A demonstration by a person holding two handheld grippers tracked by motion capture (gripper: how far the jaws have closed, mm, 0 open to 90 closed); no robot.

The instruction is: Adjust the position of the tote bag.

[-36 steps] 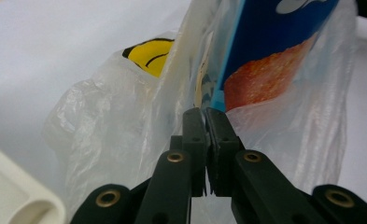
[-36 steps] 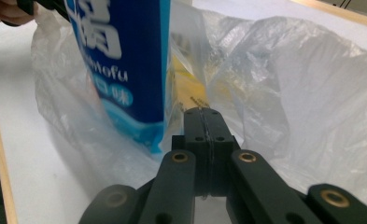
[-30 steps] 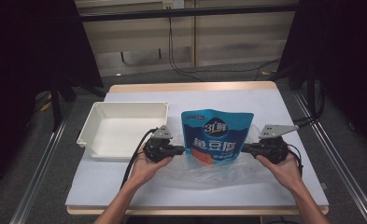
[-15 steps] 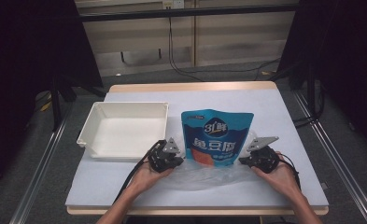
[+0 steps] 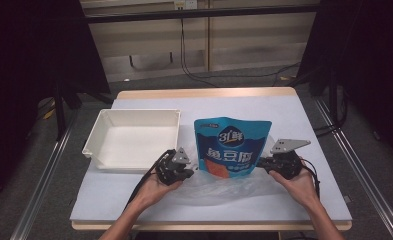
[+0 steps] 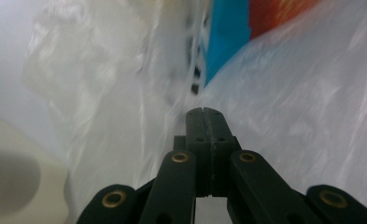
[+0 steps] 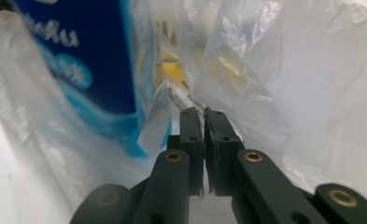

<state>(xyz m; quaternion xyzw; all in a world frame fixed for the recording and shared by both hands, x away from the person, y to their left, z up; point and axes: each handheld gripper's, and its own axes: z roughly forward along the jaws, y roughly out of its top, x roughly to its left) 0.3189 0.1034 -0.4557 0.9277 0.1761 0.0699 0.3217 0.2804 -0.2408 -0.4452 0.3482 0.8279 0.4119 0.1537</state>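
One blue pouch (image 5: 232, 146), one clear plastic bag (image 5: 224, 189), one white tray (image 5: 134, 116), two tools: left tool (image 5: 187, 174), right tool (image 5: 261, 164).

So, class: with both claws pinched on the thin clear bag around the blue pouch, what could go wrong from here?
1. The clear plastic bag is thin film; the left claw and right claw are shut on its edges, so pulling apart may tear it.
2. The film may slip out of either grip.
3. The blue pouch stands upright and could topple towards the white tray.

Overhead forward-down; two close jaw-level views
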